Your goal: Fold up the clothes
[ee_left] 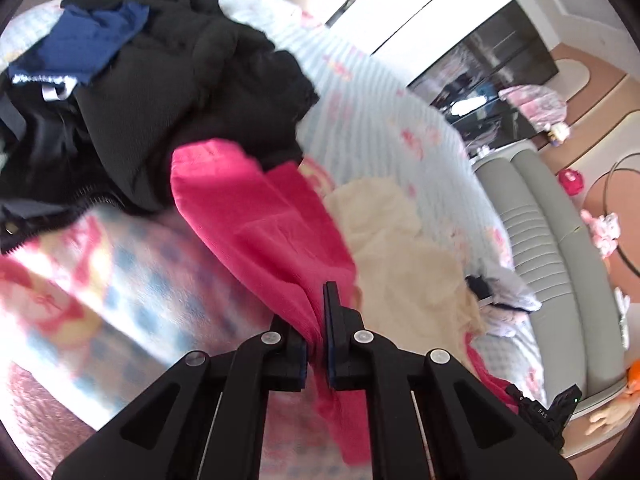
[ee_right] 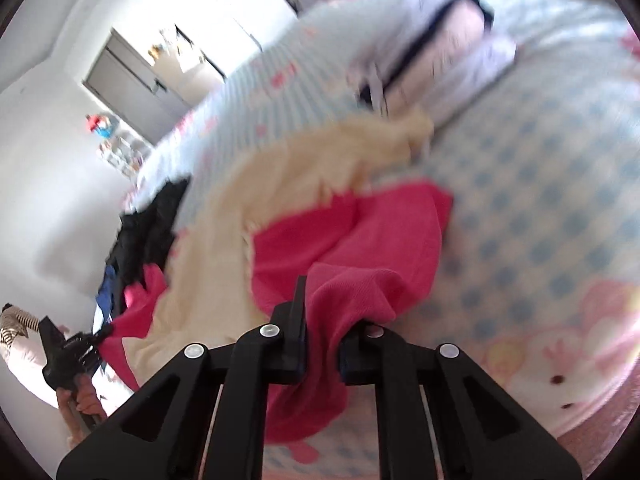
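bright bedroom, white walls, dark cabinet in the background. the surface is a bed (ee_left: 132, 248) under a pale blue checked cover with pink cartoon prints. both views are motion-blurred.

left gripper (ee_left: 316, 320): jaws pressed together on a gathered edge of the pink garment (ee_left: 256, 208), cloth running up between the pads and hanging below them. right gripper (ee_right: 320, 320): also pinching the pink garment (ee_right: 360, 232), a thick bunched wad spilling over its right finger.

the pink garment stretches between the two grips, partly lifted, its far part lying on the bed against a cream garment (ee_left: 404, 256). in the left view its upper end touches or tucks under the black pile (ee_left: 192, 92); cannot tell which. a blue item (ee_left: 80, 44) sits on top of that pile. a folded lilac piece (ee_right: 440, 48) lies further up the bed.

step in hand, as i judge it: pulling the pink garment free and spreading it flat before the first fold.

notes for doing it well:
- draw it clear of the black pile and the cream garment so neither drags along.
- the right grip holds a wad, not an edge; probably regrip at a corner or seam.
- move the grippers apart evenly until the cloth is taut, then lay it on the open checked area.
- keep both pinches firm; the knit looks soft and could slip.
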Motion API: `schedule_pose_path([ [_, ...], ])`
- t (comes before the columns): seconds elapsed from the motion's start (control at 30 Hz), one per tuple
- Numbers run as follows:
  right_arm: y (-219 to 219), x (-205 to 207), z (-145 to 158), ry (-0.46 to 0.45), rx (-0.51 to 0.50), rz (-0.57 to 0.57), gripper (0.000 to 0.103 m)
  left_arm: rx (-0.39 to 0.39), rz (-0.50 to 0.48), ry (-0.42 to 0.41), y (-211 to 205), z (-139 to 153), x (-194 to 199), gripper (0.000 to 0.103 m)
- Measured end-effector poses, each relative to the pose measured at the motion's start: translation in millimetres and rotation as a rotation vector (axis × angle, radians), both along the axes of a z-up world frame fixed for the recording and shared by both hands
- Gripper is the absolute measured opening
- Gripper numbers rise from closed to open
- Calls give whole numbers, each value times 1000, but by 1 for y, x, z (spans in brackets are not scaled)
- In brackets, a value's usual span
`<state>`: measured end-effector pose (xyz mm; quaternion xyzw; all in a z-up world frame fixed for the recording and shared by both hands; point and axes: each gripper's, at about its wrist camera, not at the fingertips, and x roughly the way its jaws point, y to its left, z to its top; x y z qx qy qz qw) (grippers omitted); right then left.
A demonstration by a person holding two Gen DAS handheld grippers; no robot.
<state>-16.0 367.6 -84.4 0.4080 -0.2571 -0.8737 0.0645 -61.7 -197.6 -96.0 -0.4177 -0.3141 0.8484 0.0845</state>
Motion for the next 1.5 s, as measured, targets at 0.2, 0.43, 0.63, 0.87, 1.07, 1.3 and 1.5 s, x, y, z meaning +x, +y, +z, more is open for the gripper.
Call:
schedule_pose_path([
  [0.2, 10, 22, -11, -83, 117, -100, 9, 56, 73, -77, -25, -32, 28, 7],
  [0.43, 14, 45, -30, -130, 37, -69, 25, 177, -19, -136, -12, -65, 46, 36],
  [0.63, 1, 56, -48, -224, 46, 69, 32, 198, -132, -255, 11, -89, 54, 37],
  [0.87, -33, 43, -79, -329, 53, 215, 40, 89, -245, -342, 46, -107, 46, 38],
  [1.07, -29, 21, -29, -129, 10, 148, 24, 145, -324, -196, 53, -55, 10, 41],
  [1.3, -32, 9, -13, -96, 88, 105, 27, 129, -268, -159, 48, -44, -4, 43],
  [1.5, -43, 29, -75, -307, 30, 288, 38, 76, -373, -195, 58, -67, 21, 48],
])
